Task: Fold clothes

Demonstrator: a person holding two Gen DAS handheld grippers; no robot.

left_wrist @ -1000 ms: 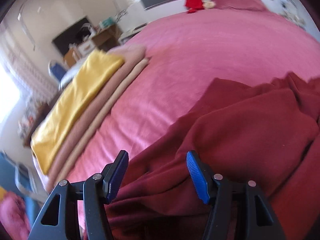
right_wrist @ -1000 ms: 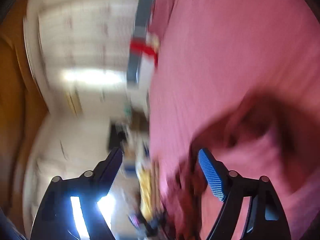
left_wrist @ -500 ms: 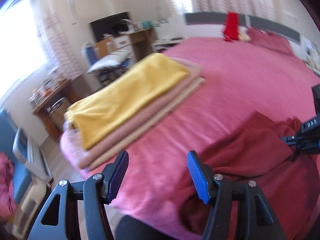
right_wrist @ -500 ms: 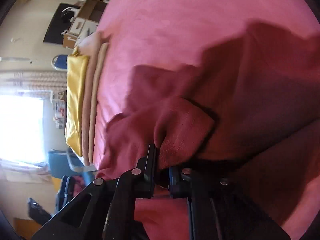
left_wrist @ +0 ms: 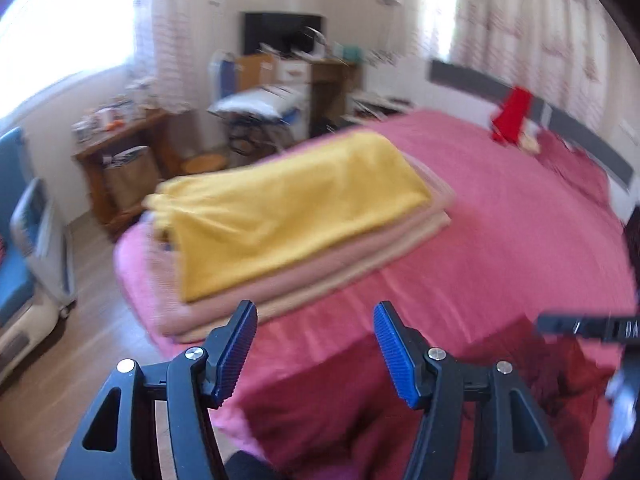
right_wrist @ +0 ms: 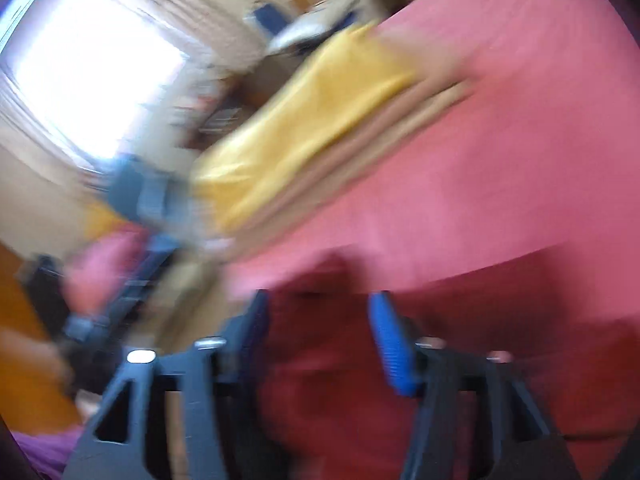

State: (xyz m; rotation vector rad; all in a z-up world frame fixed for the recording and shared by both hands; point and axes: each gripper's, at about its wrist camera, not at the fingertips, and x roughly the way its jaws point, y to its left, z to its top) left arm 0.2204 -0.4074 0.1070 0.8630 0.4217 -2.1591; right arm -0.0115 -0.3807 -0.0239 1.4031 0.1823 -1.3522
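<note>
Maroon garment under two gaping claws, left, right; apparently three folded pieces.

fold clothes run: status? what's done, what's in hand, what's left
Done: three folded pieces stacked on the pink bed, yellow garment on top. In hand: nothing; left tool and right tool are both open. Left: the dark red garment lies crumpled at the near bed edge, not yet folded or stacked. The right view is blurred.

bare pink bedspread right of folded stack, maroon garment crumpled at near edge
</note>
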